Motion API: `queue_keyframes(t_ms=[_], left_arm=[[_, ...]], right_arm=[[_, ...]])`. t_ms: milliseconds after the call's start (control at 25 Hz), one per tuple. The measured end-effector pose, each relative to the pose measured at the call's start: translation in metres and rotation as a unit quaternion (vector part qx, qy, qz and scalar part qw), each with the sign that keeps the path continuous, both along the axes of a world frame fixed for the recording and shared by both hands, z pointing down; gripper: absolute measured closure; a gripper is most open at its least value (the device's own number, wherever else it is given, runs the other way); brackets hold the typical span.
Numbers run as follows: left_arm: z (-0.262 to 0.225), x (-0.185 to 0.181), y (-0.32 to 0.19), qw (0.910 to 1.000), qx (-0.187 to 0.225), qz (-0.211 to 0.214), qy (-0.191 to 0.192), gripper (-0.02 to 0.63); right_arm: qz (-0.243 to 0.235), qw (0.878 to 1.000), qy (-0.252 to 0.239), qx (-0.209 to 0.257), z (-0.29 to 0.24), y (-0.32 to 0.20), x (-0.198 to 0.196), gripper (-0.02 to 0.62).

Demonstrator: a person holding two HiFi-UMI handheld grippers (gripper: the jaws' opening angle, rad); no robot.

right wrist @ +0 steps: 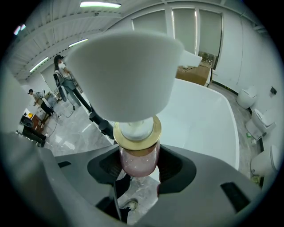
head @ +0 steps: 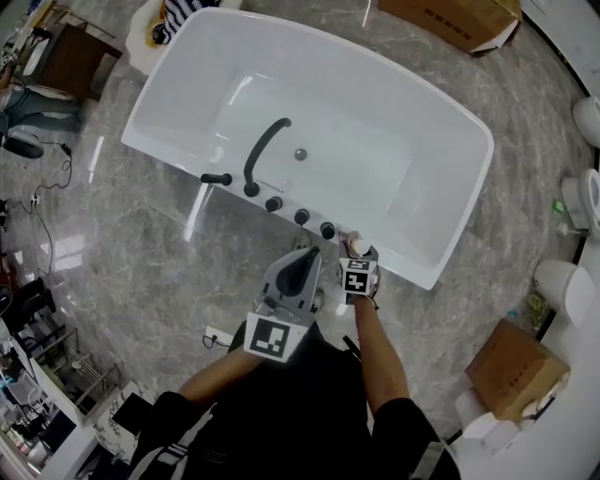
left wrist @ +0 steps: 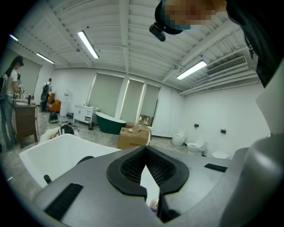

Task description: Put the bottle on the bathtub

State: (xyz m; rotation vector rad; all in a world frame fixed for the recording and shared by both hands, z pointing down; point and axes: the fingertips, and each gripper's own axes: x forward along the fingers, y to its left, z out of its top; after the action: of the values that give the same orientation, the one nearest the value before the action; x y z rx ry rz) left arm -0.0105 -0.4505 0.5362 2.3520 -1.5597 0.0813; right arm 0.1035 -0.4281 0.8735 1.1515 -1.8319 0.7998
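The bottle [right wrist: 138,155] has a pink body, a gold collar and a big white pump head [right wrist: 124,66]. My right gripper [right wrist: 140,166] is shut on its body and points steeply down. In the head view the bottle [head: 354,246] hangs just over the near rim of the white bathtub [head: 403,258], right of the black knobs [head: 302,217]. Close on its left, my left gripper [head: 306,253] is held near level before the tub. In its own view the left gripper [left wrist: 145,153] has its tips together and nothing between them.
A black curved faucet [head: 262,150] rises from the tub's near rim. Cardboard boxes stand at the back [head: 455,19] and at the right [head: 516,370]. Toilets [head: 591,197] line the right side. Cables and a power strip [head: 217,335] lie on the marble floor.
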Motion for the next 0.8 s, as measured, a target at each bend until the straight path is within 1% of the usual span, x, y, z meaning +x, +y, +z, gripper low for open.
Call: queue_keyframes(t_ms=[360,600,800], left_arm=[[-0.001,0.001,0.005,0.9998,0.014,0.008,-0.012,0.591],[-0.007,0.002,0.010,0.9997,0.021,0.009,-0.011,0.591],[-0.007,0.001,0.021,0.9996,0.022,0.011,-0.014,0.591]], right_arm=[[0.005,1.000,0.007,-0.001,0.002,0.010,-0.002,0.377],[-0.002,1.000,0.013,0.005,0.000,0.015,-0.005,0.377],[-0.006,1.000,0.008,0.002,0.004,0.020,-0.007,0.377]])
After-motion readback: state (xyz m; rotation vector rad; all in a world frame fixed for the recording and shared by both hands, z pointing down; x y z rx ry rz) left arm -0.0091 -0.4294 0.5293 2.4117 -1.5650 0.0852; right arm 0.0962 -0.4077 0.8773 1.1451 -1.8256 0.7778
